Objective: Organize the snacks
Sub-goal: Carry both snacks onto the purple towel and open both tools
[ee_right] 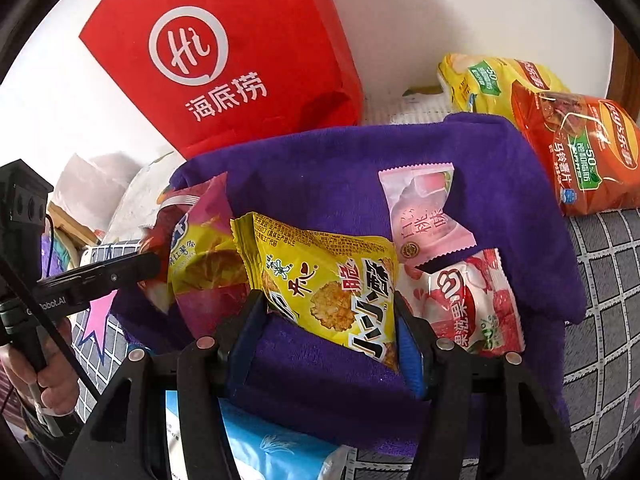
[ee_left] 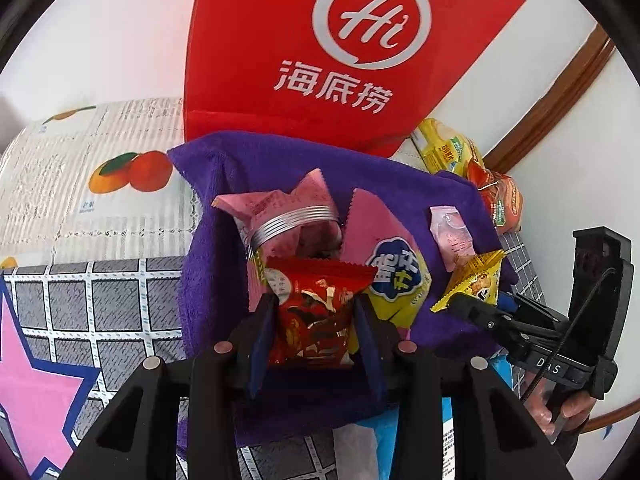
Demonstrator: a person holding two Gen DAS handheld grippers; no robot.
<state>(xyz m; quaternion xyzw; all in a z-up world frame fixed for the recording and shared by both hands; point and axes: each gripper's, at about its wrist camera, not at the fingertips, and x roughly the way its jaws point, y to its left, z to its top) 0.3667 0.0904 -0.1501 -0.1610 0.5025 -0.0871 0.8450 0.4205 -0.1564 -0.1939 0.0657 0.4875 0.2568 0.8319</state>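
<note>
Nearest the left wrist camera, the left gripper [ee_left: 316,320] is closed on a small red foil snack packet with a crimped top edge [ee_left: 316,308], the blue-padded jaws pressing both of its sides. The packet appears lifted clear of the purple terry towel [ee_left: 224,288] below it. Judged risk: the foil is slick and puffy, so a light squeeze could let it slide out, and a hard one could crush what is inside.

Nearest the right wrist camera, the right gripper [ee_right: 332,320] stands open, its jaws straddling a yellow crinkled rice-cracker packet [ee_right: 320,280] that lies flat on the towel. Whether the pads touch the packet cannot be told. Judged risk: closing from here may pinch towel pile along with the packet, or catch only its lower corner, so the bag would swing or drop on lifting.

Just beside the yellow packet lie a white-and-red strawberry candy packet [ee_right: 468,304], touching it on the right, and a pink peach-print sachet [ee_right: 428,212] beyond. A purple-and-yellow chip bag [ee_right: 200,256] overlaps its left edge. Any drag sideways would likely disturb these neighbours.

Farther back in the left view, a pink wrapper with a silver ribbed band [ee_left: 288,220] sits on the towel. Behind the towel stands a red paper carrier bag with a white logo [ee_left: 340,52], leaning and unsupported; a nudge could tip it. A yellow potato-chip bag [ee_right: 492,80] and an orange potato-chip bag [ee_right: 580,152] rest at the far right, well apart from both grippers.
</note>
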